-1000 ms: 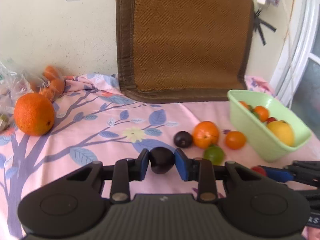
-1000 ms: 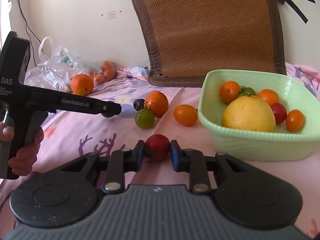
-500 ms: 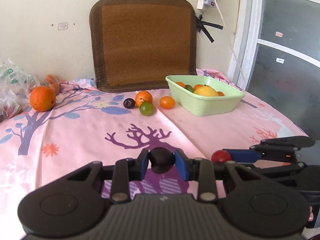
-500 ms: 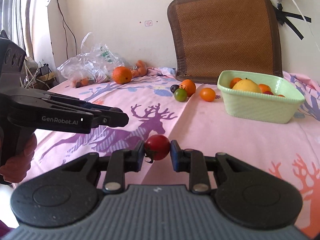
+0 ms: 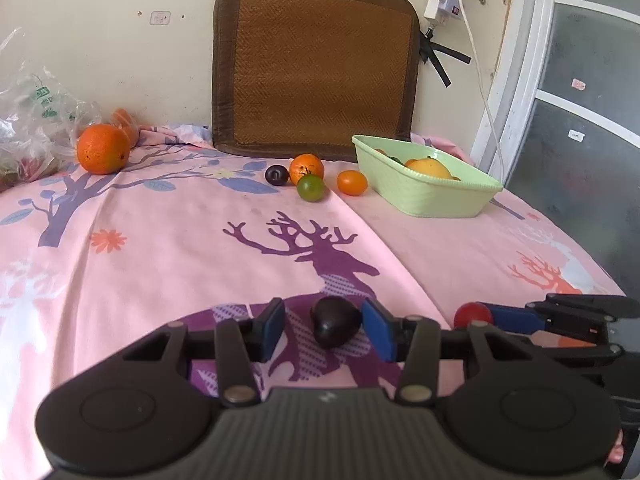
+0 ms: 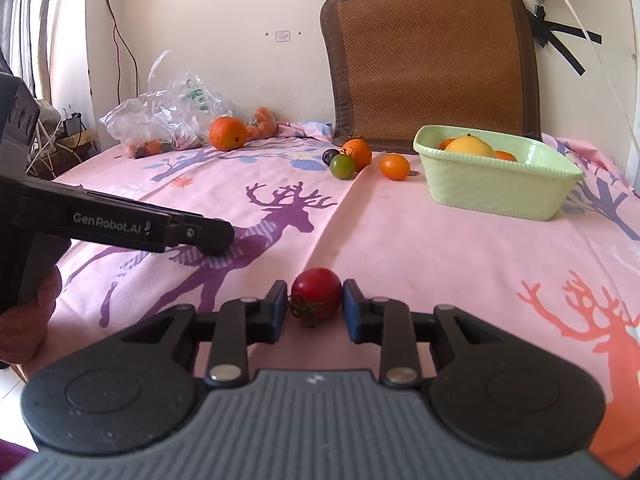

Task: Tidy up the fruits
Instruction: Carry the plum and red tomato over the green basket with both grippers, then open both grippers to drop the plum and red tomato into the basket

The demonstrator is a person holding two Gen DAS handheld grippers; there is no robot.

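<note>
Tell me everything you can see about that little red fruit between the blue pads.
The red fruit is small, round and glossy, like a cherry tomato, with a dried green stem cap facing the camera. It sits low over the pink printed cloth, between the blue-padded fingers of the right gripper, which are just starting to open. Whether the pads still press it is unclear.

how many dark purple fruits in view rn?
2. One dark fruit lies on the cloth between the left gripper's opening jaws. The other sits further back, beside the orange before the woven mat. The plastic bag may hide more.
</note>
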